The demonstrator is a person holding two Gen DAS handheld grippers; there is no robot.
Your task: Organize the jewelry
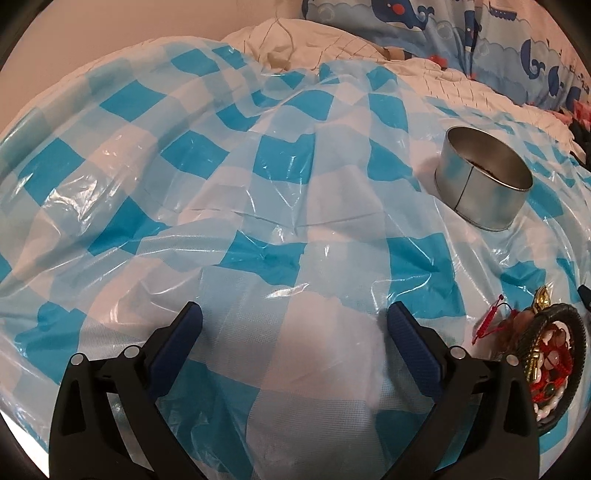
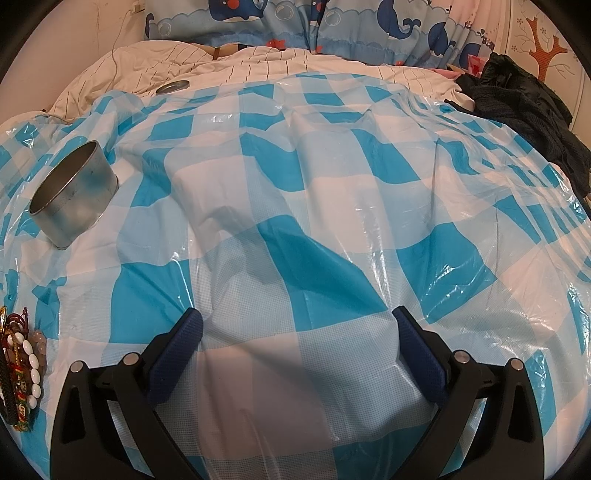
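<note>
A pile of jewelry (image 1: 546, 358), with red cords, white beads and a dark braided band, lies at the lower right of the left wrist view. The same pile of jewelry (image 2: 20, 369) shows at the lower left edge of the right wrist view. A round metal tin (image 1: 484, 181) stands open on the blue and white checked plastic sheet (image 1: 258, 206); the tin (image 2: 74, 192) is at the left in the right wrist view. My left gripper (image 1: 295, 317) is open and holds nothing, left of the pile. My right gripper (image 2: 297, 321) is open too, right of the pile.
A metal lid (image 2: 172, 87) lies on the cream striped bedding (image 2: 258, 62) beyond the sheet. Whale-print pillows (image 2: 332, 26) sit at the back. Dark clothing (image 2: 532, 110) is heaped at the far right. The sheet (image 2: 332, 184) is wrinkled and bulges over the bed.
</note>
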